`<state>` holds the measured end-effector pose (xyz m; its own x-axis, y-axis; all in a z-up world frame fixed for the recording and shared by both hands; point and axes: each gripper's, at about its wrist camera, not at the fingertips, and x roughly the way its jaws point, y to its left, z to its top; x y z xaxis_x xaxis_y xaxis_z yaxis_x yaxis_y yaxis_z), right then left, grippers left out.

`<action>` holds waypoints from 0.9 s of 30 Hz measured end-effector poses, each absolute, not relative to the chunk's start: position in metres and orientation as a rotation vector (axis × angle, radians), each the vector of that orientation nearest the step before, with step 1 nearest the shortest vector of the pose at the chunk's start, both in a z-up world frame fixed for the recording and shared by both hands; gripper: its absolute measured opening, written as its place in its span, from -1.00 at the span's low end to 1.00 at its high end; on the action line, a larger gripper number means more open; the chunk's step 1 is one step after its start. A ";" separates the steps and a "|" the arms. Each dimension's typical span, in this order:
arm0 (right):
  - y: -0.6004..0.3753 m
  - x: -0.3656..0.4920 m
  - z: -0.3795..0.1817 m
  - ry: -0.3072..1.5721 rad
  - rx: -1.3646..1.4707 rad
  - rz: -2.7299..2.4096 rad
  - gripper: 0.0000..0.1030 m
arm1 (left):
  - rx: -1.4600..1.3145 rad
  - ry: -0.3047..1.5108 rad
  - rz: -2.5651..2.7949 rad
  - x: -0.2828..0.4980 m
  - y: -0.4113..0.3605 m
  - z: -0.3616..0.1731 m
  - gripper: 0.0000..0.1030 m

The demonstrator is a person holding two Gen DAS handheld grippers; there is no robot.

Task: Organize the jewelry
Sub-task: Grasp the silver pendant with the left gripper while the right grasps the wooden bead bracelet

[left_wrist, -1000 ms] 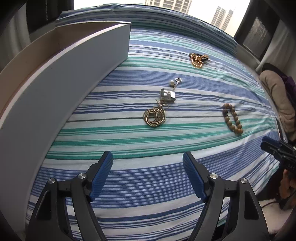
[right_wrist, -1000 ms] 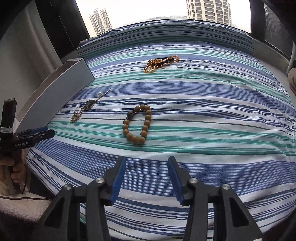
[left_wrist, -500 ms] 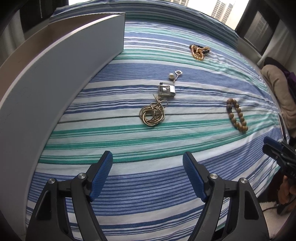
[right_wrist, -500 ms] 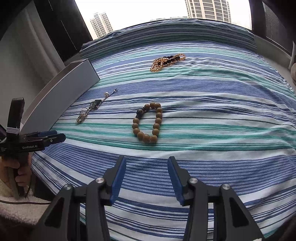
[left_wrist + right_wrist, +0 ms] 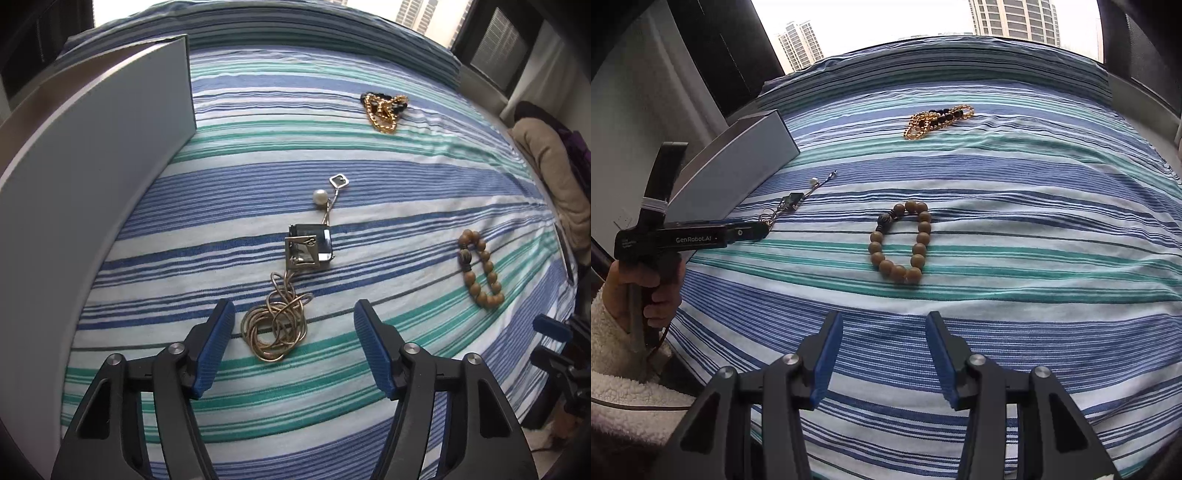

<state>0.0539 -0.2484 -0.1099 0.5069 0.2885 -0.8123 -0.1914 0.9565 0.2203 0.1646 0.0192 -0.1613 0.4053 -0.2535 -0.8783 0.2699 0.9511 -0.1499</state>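
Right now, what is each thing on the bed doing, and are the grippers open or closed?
Left gripper: open, empty, its blue pads either side of the coiled chain.
Right gripper: open, empty, short of the wooden bracelet.
Gold chain necklace: coiled loosely, lying flat, square pendant attached.
Wooden bead bracelet: closed loop, lying flat.
Gold and black beads: bunched in a heap.
Grey box: standing on the bed; inside hidden.

One piece of lettering is being shown legibly. In the right wrist view, "GenRobot.AI" is being displayed in white letters on the black side of the left gripper [image 5: 746, 232], along the body just behind its fingers. A smaller mark at the rear end of that same body is being left too small to be read. In the left wrist view, nothing readable is being shown.
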 end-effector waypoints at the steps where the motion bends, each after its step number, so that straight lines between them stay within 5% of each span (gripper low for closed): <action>1: -0.249 0.053 -0.109 0.995 0.104 0.289 -0.08 | 0.033 1.092 -0.325 0.164 0.017 -0.161 0.17; 3: -0.249 0.053 -0.107 0.985 0.095 0.282 -0.08 | 0.063 1.080 -0.333 0.163 0.013 -0.161 -0.12; 4: -0.251 0.053 -0.106 0.981 0.091 0.279 -0.08 | 0.072 1.071 -0.338 0.162 0.012 -0.161 -0.52; 6: -0.252 0.055 -0.105 0.977 0.090 0.274 -0.08 | 0.063 1.068 -0.353 0.162 0.013 -0.160 -0.69; 7: -0.254 0.057 -0.105 0.977 0.091 0.271 -0.08 | 0.054 1.066 -0.348 0.162 0.015 -0.160 -0.95; 18: -0.234 0.135 -0.110 1.025 0.185 0.320 -0.09 | -0.067 1.045 -0.296 0.148 0.040 -0.152 -0.98; 24: -0.202 0.164 -0.137 1.076 0.105 0.233 -0.29 | -0.100 1.049 -0.274 0.146 0.048 -0.157 -0.98; 26: -0.193 0.163 -0.137 1.060 0.025 0.192 -0.47 | -0.111 1.050 -0.269 0.144 0.051 -0.157 -0.99; 27: -0.190 0.162 -0.137 1.062 0.002 0.184 -0.72 | -0.119 1.046 -0.267 0.143 0.052 -0.156 -0.99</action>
<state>0.1621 -0.1905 -0.1370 0.4731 0.1514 -0.8679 -0.1495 0.9846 0.0902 0.1434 0.0519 -0.1560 0.4726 -0.2736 -0.8377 0.1606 0.9614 -0.2234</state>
